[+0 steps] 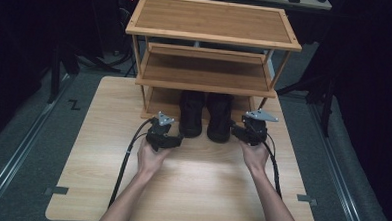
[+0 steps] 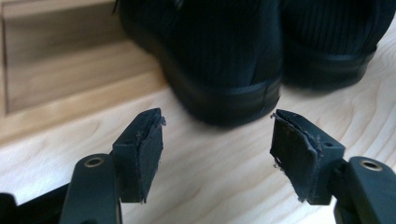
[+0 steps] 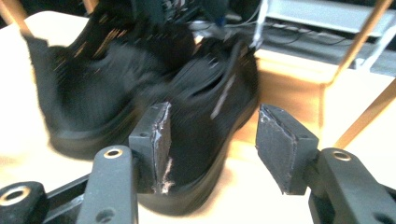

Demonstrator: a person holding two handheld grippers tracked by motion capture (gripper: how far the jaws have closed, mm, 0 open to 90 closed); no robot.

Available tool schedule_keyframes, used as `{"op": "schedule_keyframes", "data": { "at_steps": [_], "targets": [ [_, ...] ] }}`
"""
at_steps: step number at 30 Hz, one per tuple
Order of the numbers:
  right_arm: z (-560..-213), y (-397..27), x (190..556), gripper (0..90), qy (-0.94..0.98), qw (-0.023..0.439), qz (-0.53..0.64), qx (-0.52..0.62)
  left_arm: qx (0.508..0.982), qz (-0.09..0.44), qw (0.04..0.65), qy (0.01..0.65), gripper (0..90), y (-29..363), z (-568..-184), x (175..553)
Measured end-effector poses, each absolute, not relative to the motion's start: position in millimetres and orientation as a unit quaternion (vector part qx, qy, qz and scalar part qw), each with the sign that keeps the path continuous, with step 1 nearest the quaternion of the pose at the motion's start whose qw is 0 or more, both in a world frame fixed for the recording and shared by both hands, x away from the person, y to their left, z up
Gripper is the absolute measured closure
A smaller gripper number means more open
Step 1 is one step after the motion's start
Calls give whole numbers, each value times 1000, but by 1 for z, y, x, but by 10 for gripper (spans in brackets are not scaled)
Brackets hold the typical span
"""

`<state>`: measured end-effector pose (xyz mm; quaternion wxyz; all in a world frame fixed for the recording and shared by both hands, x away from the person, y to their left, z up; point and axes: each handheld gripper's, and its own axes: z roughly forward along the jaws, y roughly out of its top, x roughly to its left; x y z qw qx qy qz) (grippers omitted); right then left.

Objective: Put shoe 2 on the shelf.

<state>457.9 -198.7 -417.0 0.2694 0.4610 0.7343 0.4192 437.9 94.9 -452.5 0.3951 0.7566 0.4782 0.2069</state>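
High view is showing the left gripper [image 1: 175,139] and the right gripper [image 1: 236,133] hovering over the wooden table [image 1: 190,185], each just beside a heel of the pair of black shoes [image 1: 205,116]. Both grippers are standing wide apart with nothing between their pads. Beyond them, the shoes are sitting side by side with toes tucked under the bamboo rack [image 1: 213,21].

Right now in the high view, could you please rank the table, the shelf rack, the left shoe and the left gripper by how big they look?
1. Table
2. Shelf rack; standing taller and nearer the camera may inflate it.
3. Left shoe
4. Left gripper; close to the shoe in apparent size, so this order is unsure.
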Motion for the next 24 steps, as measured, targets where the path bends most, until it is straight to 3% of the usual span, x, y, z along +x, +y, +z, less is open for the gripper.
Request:
{"op": "schedule_keyframes", "data": {
  "at_steps": [5,11,17,24],
  "targets": [
    [-434,-184,457,419,752,245,405,459,753,206,396,483,341,77,-447,454],
    [-444,-168,473,434,748,225,403,477,742,197,413,490,402,66,-442,470],
    [-445,-160,488,575,747,218,393,490,748,185,404,492,495,59,-438,486],
    [-445,-156,499,775,748,218,385,494,750,178,409,489,719,59,-437,495]
  ]
}}
